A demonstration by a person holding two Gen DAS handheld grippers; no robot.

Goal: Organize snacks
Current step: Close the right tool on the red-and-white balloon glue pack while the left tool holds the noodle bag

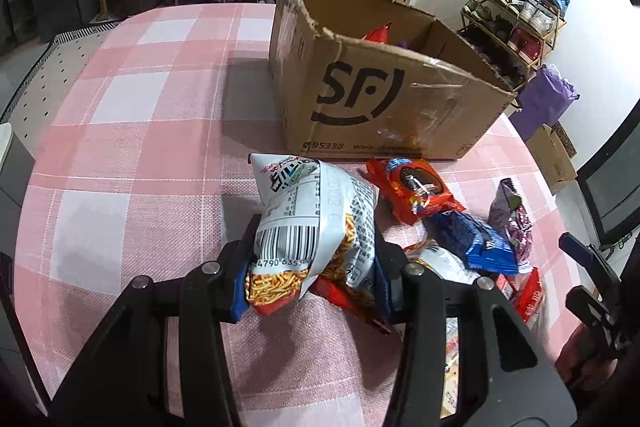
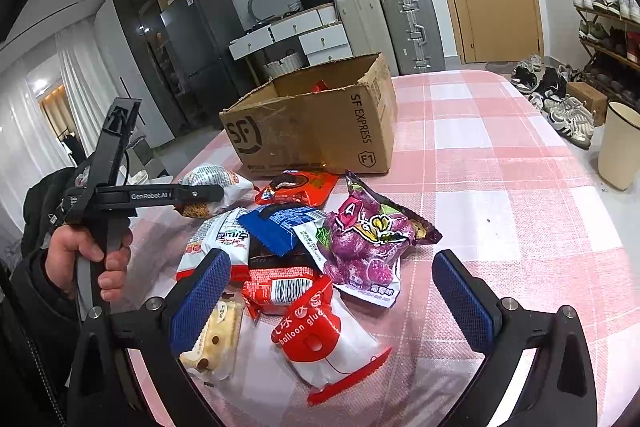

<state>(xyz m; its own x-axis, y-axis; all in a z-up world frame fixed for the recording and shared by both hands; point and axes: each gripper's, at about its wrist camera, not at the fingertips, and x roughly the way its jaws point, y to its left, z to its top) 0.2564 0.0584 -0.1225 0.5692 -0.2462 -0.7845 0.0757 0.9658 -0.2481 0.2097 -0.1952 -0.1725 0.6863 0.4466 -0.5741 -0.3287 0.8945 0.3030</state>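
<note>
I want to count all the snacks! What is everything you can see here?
box: one, brown cardboard, far part of the table, open, something red inside
noodle bag: one, white, clamped in the left hand-held gripper
cookie pack: one, red, before the box
blue pack: one, blue, middle of the pile
grape bag: one, purple, right of the pile
barcode pack: one, red, under the blue pack
balloon glue: one, red and white, nearest the right hand-held gripper
cake pack: one, clear, pale cake, left front
tablecloth: one, pink checked
bin: one, cream, floor at right
left hand-held gripper: black
right hand-held gripper: black, blue pads, open
hand: one, holding the left handle
</note>
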